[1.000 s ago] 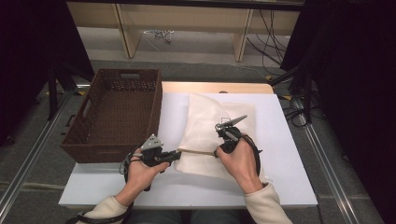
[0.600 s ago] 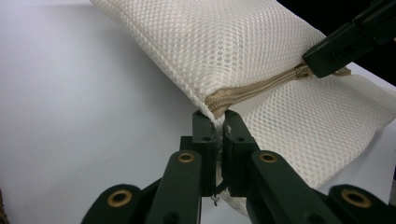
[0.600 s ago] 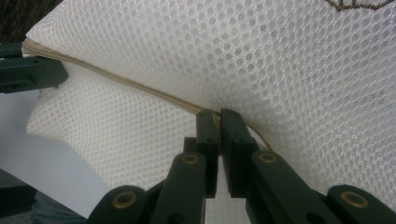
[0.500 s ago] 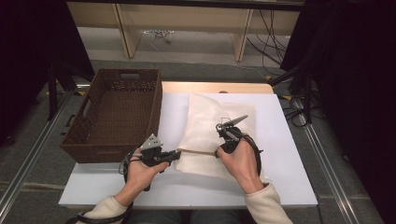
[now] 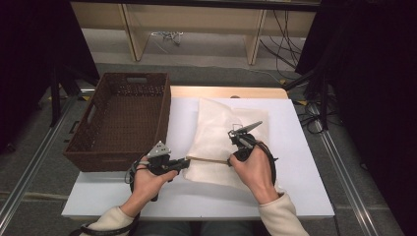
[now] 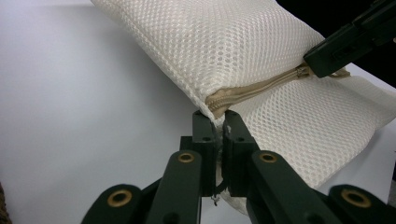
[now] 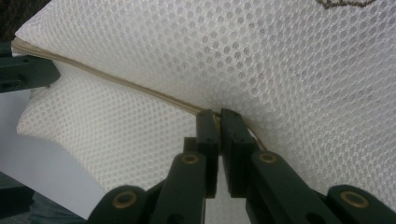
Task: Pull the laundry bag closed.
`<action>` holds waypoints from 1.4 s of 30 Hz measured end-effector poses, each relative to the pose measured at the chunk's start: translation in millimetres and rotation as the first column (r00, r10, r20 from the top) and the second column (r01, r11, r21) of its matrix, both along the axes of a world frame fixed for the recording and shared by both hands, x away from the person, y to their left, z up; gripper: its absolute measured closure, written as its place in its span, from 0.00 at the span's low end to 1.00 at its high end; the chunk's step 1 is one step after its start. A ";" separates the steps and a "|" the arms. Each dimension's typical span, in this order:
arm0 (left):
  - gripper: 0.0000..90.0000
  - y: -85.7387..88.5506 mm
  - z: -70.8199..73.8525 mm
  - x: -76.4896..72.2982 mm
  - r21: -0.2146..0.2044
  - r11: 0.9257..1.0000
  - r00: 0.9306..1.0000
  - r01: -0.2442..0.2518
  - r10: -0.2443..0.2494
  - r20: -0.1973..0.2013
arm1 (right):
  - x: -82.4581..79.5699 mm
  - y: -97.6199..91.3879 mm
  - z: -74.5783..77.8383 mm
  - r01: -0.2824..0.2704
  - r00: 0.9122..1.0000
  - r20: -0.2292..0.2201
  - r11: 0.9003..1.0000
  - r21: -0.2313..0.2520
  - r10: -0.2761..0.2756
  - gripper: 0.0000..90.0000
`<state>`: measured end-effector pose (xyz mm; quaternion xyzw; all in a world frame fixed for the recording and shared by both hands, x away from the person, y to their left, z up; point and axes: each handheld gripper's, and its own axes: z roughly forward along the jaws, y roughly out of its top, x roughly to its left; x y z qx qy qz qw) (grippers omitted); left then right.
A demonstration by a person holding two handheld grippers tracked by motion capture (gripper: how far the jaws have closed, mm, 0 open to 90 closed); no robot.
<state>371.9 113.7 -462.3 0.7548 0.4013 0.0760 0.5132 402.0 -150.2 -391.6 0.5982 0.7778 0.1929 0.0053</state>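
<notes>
Both tongs are pinching the same white mesh bag (image 5: 223, 142), which lies on the white table (image 5: 305, 196) just right of the brown wicker basket (image 5: 123, 118).

From the high view, the left gripper (image 5: 184, 161) holds the bag's near left corner while the right gripper (image 5: 230, 158) bites farther along the near edge, and the tan zipper (image 5: 206, 159) runs taut between them. That looks deliberate: one hand anchors the end so the other can work along the track.

From the left gripper view, the left gripper's jaws are pressed together on the corner fabric right at the zipper's end (image 6: 219, 103), lifting it slightly off the table. Farther off, the other gripper (image 6: 348, 44) clamps at what appears to be the slider and its pull.

From the right gripper view, the right gripper (image 7: 219, 113) has its jaws closed on the zipper line (image 7: 140, 88), mesh bulging on either side. I can't make out whether it has the pull tab itself or just the tape. The anchoring gripper (image 7: 23, 72) sits at the far left end.
</notes>
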 end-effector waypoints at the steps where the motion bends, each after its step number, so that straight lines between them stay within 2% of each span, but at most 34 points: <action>1: 0.95 0.4 0.1 0.2 0.002 1.000 1.000 0.002 -0.002 -0.002 | 0.3 -0.7 -0.3 -0.004 1.000 0.004 1.000 -0.006 0.004 0.97; 4: 0.95 0.5 -0.7 0.4 0.001 1.000 1.000 -0.001 0.001 0.004 | 0.3 -1.5 -1.4 0.004 1.000 0.002 1.000 -0.010 -0.004 0.97; 6: 0.95 0.4 -0.8 0.3 0.001 1.000 1.000 -0.001 0.001 0.004 | 1.3 -2.7 -3.1 -0.019 0.999 0.026 1.000 -0.011 0.019 0.97; 7: 0.95 0.6 -0.7 0.4 0.000 1.000 1.000 0.000 0.000 0.002 | 0.8 -1.9 -1.8 -0.007 1.000 0.010 1.000 -0.010 0.007 0.97; 8: 0.95 0.7 -0.6 0.4 -0.001 1.000 1.000 0.000 0.000 0.002 | 2.4 -4.3 -3.6 -0.047 0.998 0.042 0.999 -0.015 0.048 0.97; 9: 0.95 0.7 -0.5 0.4 -0.001 1.000 1.000 0.001 -0.001 0.002 | 0.3 -1.6 -1.3 0.002 1.000 0.006 1.000 -0.009 -0.002 0.97; 14: 0.95 0.3 -0.7 0.1 -0.004 1.000 1.000 0.002 -0.002 0.002 | -0.7 -1.1 0.0 0.026 1.000 -0.009 1.000 0.000 -0.026 0.97; 16: 0.95 0.5 -0.5 -0.1 0.000 1.000 1.000 0.003 -0.003 -0.002 | 0.6 -3.6 -2.6 -0.010 1.000 0.028 1.000 -0.006 0.010 0.97; 18: 0.95 1.3 -0.9 0.4 0.002 1.000 1.000 0.002 -0.002 0.003 | 0.4 -4.0 -2.5 -0.009 0.999 0.033 1.000 -0.016 0.009 0.97; 19: 0.95 1.1 -0.8 -0.2 -0.002 1.000 1.000 -0.008 0.008 -0.005 | -0.2 -4.2 -1.5 -0.002 1.000 0.015 1.000 -0.016 0.002 0.97; 20: 0.95 0.8 -0.9 -0.3 -0.009 1.000 1.000 -0.011 0.011 -0.006 | -0.9 -3.0 0.2 0.033 0.999 -0.004 0.999 -0.020 -0.033 0.97; 22: 0.95 1.2 -0.7 -0.2 -0.003 1.000 1.000 -0.007 0.007 -0.002 | 0.5 -6.8 -1.0 -0.001 1.000 0.006 1.000 -0.016 0.001 0.97; 23: 0.95 1.1 -0.7 -0.2 -0.002 1.000 1.000 -0.006 0.006 -0.003 | -0.6 -5.8 0.2 0.014 1.000 -0.008 1.000 -0.010 -0.014 0.97; 24: 0.95 1.1 -1.0 -0.1 -0.008 1.000 1.000 -0.007 0.007 -0.004 | 0.7 -7.6 -2.1 -0.017 0.999 0.027 1.000 -0.011 0.017 0.97; 25: 0.95 1.8 -0.9 0.0 -0.004 1.000 1.000 -0.006 0.006 -0.006 | 1.9 -8.8 -3.3 -0.035 0.998 0.043 0.999 -0.024 0.036 0.97; 26: 0.95 1.7 -1.0 -0.1 -0.005 1.000 1.000 -0.006 0.006 -0.007 | 0.9 -7.4 -2.6 -0.013 0.999 0.033 1.000 -0.020 0.014 0.97; 30: 0.95 1.7 -0.8 -0.4 -0.006 1.000 1.000 -0.012 0.012 -0.011 | 0.7 -7.2 -2.7 -0.011 1.000 0.028 1.000 -0.019 0.011 0.97; 31: 0.95 2.3 -0.5 0.1 -0.003 1.000 1.000 -0.007 0.007 -0.007 | -1.7 -4.2 1.3 0.040 0.999 -0.021 0.999 -0.020 -0.040 0.97; 32: 0.95 2.3 -0.5 0.1 -0.003 1.000 1.000 -0.007 0.007 -0.007 | -1.7 -4.2 1.3 0.040 0.999 -0.021 0.999 -0.020 -0.040 0.97; 33: 0.95 2.6 -0.8 0.2 0.000 1.000 1.000 -0.006 0.006 -0.007 | -0.5 -6.7 -0.8 0.027 1.000 0.004 0.999 -0.027 -0.027 0.97; 34: 0.95 2.6 -0.8 0.1 0.001 1.000 1.000 -0.006 0.006 -0.009 | -0.9 -6.4 -0.2 0.035 0.999 -0.010 0.999 -0.025 -0.035 0.97; 42: 0.95 2.8 -0.6 0.1 -0.002 1.000 1.000 -0.005 0.005 -0.012 | -1.4 -6.9 1.0 0.036 0.999 -0.017 0.999 -0.023 -0.036 0.97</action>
